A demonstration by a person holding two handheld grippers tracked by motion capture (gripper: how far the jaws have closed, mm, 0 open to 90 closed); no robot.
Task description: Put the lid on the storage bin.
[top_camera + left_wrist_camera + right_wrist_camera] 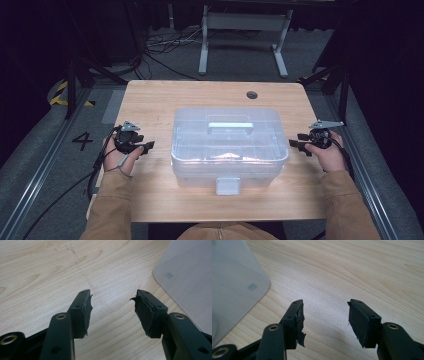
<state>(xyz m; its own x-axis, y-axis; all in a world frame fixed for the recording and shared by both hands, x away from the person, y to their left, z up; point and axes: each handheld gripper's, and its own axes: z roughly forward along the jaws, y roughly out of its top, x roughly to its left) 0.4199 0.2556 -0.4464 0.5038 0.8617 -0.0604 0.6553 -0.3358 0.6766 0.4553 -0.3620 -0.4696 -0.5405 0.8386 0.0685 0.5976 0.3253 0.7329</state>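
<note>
Centrally, both pairs of black jaws stand apart with nothing between them. On the left gripper (111, 301), as its own view shows, the torn rubber pads (87, 307) face each other across bare wood grain, and a rounded corner of the clear plastic box (185, 277) lies just beyond the jaw at the right of that view, not touching it. The right gripper (325, 308) mirrors this arrangement: its jaws are likewise spread over empty tabletop, with a box corner lying off the jaw at the left of its view. From the high view, the left gripper (145, 146) and right gripper (296, 144) point inward at opposite short ends of the box (230, 150), each near it but clear of its walls. Each gripper is held in a hand, with tan sleeves entering from the lower edge. The box sits closed at the middle of the wooden table (150, 100), its white handle (230, 125) on the lid and its front latch (228, 185) facing the person.
</note>
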